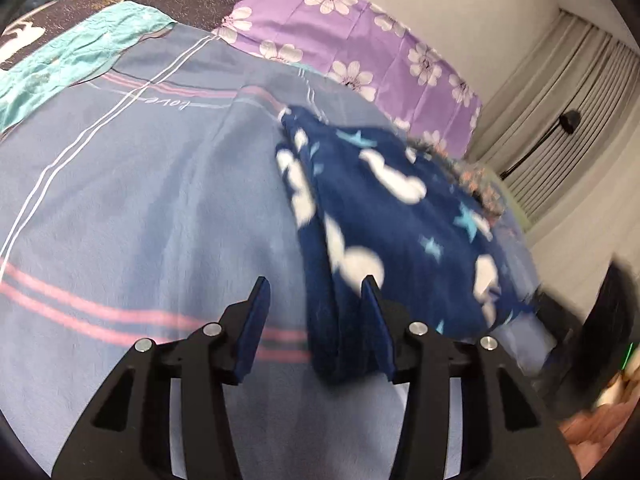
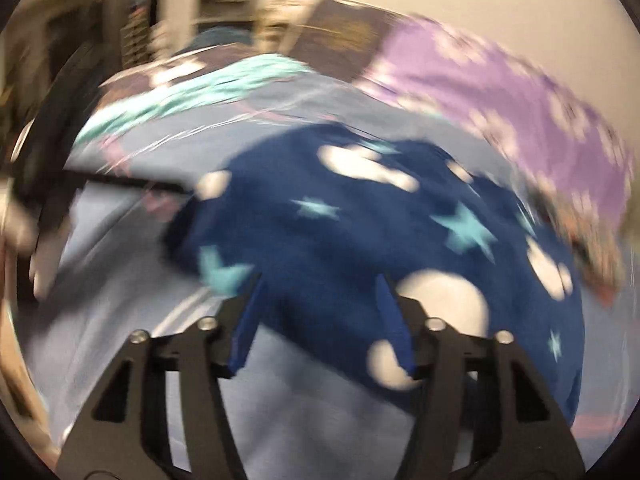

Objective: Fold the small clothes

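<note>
The navy star-and-cloud fleece garment (image 1: pixel 384 216) lies folded on the blue striped bedsheet (image 1: pixel 140 200). Both the left gripper (image 1: pixel 316 292) and the right gripper (image 2: pixel 320 284) stand with jaws apart, gripping nothing, the garment's near edge lying loose between them. The risk, I judge, is a finger snagging that edge and dragging the fold open. A purple floral pillow (image 1: pixel 360 44) and a crumpled patterned cloth (image 1: pixel 476 176) crowd the far side.

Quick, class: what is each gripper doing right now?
Left gripper: open, holding nothing; blue garment edge between its jaws.
Right gripper: open, holding nothing, over the garment.
</note>
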The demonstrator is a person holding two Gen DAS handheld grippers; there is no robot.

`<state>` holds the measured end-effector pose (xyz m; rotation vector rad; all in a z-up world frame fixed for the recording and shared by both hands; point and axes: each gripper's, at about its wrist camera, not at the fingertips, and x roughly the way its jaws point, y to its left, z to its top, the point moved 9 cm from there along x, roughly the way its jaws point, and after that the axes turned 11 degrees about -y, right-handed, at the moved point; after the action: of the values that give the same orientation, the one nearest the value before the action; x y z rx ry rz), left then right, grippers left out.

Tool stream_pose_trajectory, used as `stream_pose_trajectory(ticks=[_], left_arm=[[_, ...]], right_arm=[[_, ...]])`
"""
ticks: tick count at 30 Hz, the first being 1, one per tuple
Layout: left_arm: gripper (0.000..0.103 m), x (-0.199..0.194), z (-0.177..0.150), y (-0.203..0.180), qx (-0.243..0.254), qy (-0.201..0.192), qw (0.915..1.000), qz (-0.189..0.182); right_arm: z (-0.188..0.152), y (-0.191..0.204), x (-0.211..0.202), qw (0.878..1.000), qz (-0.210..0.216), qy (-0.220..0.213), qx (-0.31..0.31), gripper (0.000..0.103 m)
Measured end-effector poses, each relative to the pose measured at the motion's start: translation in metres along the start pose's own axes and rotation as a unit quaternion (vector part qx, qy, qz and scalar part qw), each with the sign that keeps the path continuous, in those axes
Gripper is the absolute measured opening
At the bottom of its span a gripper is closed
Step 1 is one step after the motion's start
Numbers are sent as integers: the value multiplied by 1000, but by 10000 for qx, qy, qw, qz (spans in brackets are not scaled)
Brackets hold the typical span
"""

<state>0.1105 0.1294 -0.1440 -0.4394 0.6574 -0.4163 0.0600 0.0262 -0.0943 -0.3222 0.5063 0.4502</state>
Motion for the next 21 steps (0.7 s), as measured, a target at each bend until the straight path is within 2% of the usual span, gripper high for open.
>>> stream_pose_trajectory(ticks=[3, 6, 8, 9, 12, 16, 21], left_arm=[[48, 23, 15, 1, -264, 244, 9985, -423], [48, 55, 19, 5, -802, 656, 9904, -913], [49, 76, 20, 12, -1149, 837, 9839, -1087], [53, 85, 22, 16, -1342, 885, 9794, -1222], [54, 102, 28, 19, -1617, 869, 9717, -1486], [55, 119, 34, 13, -1502, 966, 9721, -1523], [57, 144, 46, 9, -1522, 1115, 9706, -1496]], right_arm=[[1, 46, 18, 9969, 216, 83, -753, 59], [5, 72, 30, 9917, 204, 85, -1267, 59], [1, 78, 34, 9902, 170, 153, -1378, 59], [-1, 79, 37, 9891, 124, 211, -1449, 59], [-8, 81, 45, 9873, 156, 296, -1553, 59], [-11, 80, 48, 9853, 207, 223, -1680, 62], [4, 90, 64, 9759, -225, 66, -2168, 65]])
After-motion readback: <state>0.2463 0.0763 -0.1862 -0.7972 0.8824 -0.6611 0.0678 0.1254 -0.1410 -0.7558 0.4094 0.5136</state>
